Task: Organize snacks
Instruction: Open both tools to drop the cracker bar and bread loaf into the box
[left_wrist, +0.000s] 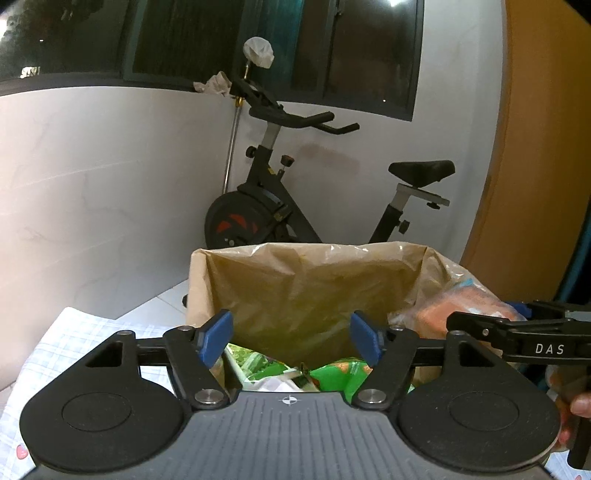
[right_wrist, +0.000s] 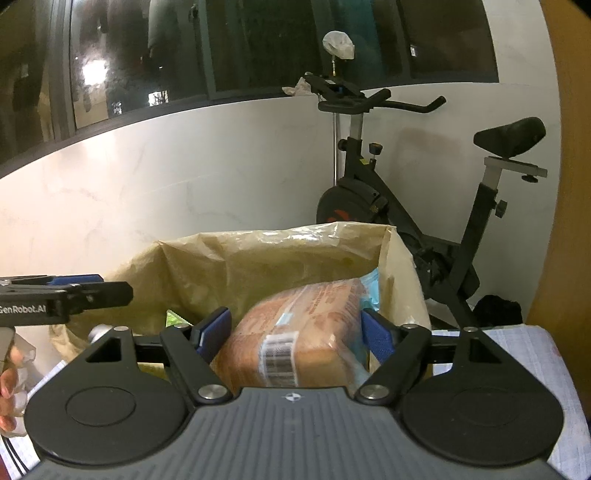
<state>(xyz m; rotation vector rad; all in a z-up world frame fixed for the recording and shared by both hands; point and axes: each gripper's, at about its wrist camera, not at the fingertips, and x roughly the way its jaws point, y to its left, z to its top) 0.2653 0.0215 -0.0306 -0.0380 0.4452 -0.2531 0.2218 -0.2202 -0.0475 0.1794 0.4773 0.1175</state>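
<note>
A brown paper bag lined with clear plastic (left_wrist: 306, 291) stands open on the table; it also shows in the right wrist view (right_wrist: 258, 266). Green snack packets (left_wrist: 332, 376) lie at its bottom. My left gripper (left_wrist: 291, 336) is open and empty, over the bag's near rim. My right gripper (right_wrist: 295, 332) is shut on a bread loaf in clear wrap (right_wrist: 303, 332) with a barcode label, held at the bag's mouth. The loaf shows at the right in the left wrist view (left_wrist: 461, 310), with the right gripper's arm (left_wrist: 517, 332) beside it.
A checked tablecloth (left_wrist: 92, 332) covers the table. An exercise bike (left_wrist: 280, 192) stands behind the bag against a white wall, under dark windows. An orange panel (left_wrist: 543, 147) is at the right. The left gripper's arm (right_wrist: 62, 295) enters the right wrist view from the left.
</note>
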